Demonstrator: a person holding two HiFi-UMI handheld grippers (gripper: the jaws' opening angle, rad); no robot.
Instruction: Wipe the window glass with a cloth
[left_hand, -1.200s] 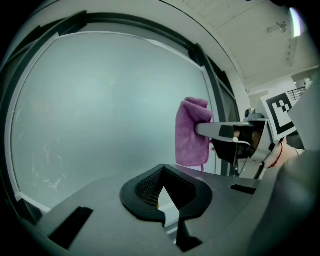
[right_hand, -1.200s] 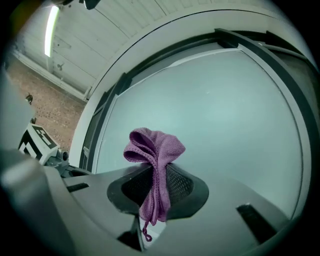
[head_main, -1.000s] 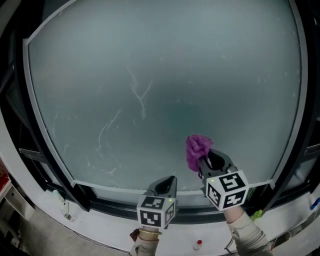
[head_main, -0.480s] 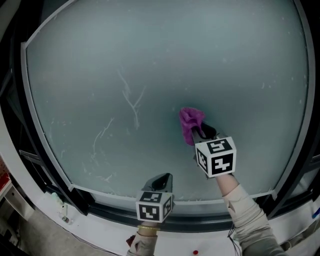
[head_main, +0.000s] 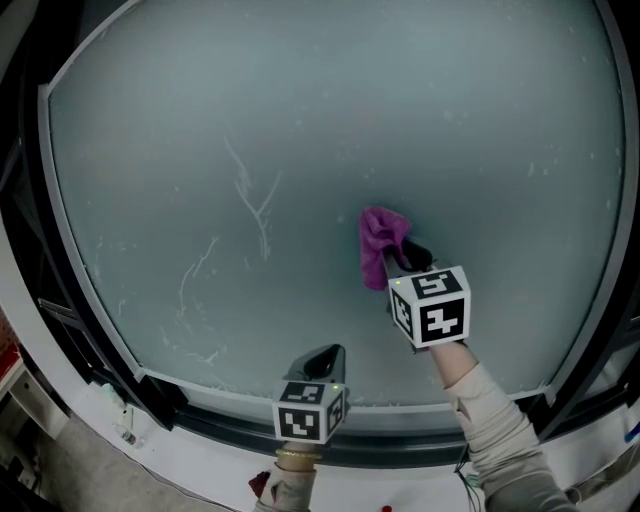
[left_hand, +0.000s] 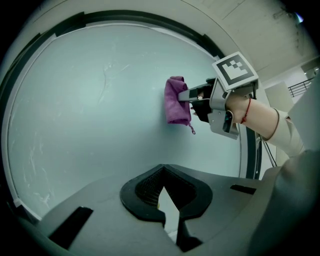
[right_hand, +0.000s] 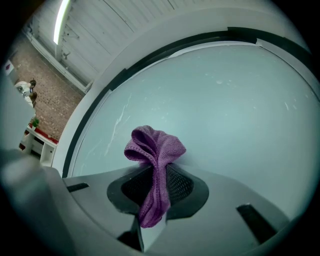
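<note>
Right gripper (head_main: 402, 262) fingers clamp the purple cloth (head_main: 379, 243) against the window glass (head_main: 330, 110), mid-frame; left gripper (head_main: 322, 357) (lower centre) fingers together, empty.

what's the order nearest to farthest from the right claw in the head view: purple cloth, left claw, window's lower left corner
1. purple cloth, gripped in the right claw itself.
2. left claw, below and to its left.
3. window's lower left corner, far off to the left.

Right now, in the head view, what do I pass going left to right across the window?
White streaks on the window glass → left gripper → purple cloth → right gripper, whose jaws hold the cloth.
</note>
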